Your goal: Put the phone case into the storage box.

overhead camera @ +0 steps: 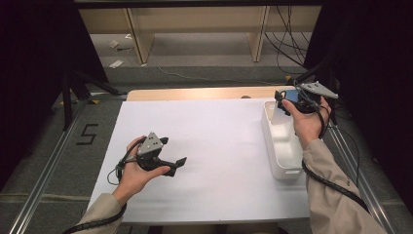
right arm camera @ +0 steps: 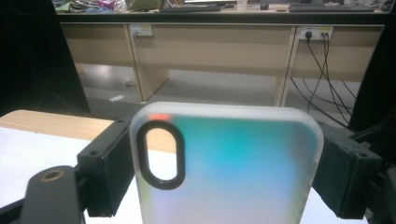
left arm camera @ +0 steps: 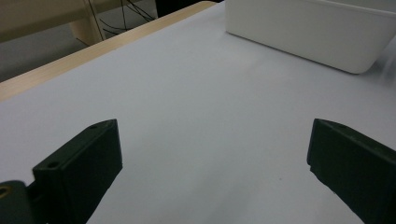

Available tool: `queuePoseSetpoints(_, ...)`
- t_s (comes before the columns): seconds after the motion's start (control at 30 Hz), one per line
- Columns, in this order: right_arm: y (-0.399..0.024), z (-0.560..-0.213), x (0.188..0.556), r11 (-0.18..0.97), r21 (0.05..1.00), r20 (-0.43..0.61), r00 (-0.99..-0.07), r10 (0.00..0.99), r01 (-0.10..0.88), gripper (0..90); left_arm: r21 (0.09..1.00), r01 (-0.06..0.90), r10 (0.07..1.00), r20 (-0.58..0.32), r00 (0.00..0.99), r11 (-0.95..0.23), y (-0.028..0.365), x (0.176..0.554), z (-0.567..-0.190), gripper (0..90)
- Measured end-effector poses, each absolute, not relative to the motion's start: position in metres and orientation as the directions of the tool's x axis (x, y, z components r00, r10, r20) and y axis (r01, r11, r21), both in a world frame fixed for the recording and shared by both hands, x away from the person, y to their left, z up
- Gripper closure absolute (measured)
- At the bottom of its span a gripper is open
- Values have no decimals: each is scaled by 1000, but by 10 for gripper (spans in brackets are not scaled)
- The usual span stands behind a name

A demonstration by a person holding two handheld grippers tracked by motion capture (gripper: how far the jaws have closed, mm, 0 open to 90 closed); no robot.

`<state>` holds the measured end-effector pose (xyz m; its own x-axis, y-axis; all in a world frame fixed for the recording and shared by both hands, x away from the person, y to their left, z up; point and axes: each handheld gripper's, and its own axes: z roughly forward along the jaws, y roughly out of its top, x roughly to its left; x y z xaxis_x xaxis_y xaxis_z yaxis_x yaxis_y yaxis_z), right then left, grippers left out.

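right gripper clamps phone case upright, over white bin far end | left gripper agape, well aside

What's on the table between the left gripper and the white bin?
Nothing: in the high view the white sheet lies bare between the left gripper and the white bin. The left gripper view shows the same.

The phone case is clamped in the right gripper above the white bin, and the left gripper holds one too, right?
Not quite. The left gripper holds nothing: the left gripper view shows its jaws wide apart over bare white paper. The rest stands: the right gripper clamps the phone case above the white bin.
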<state>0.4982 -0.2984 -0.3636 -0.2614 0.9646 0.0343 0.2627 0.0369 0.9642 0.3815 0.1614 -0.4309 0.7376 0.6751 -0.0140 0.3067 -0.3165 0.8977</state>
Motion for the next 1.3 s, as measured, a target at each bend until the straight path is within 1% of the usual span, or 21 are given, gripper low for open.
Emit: queuePoseSetpoints(1.3,-295,-365,513,47,959,26,-255,967,278,182,898,307,674,-16,738,-314,162,382,-431,24)
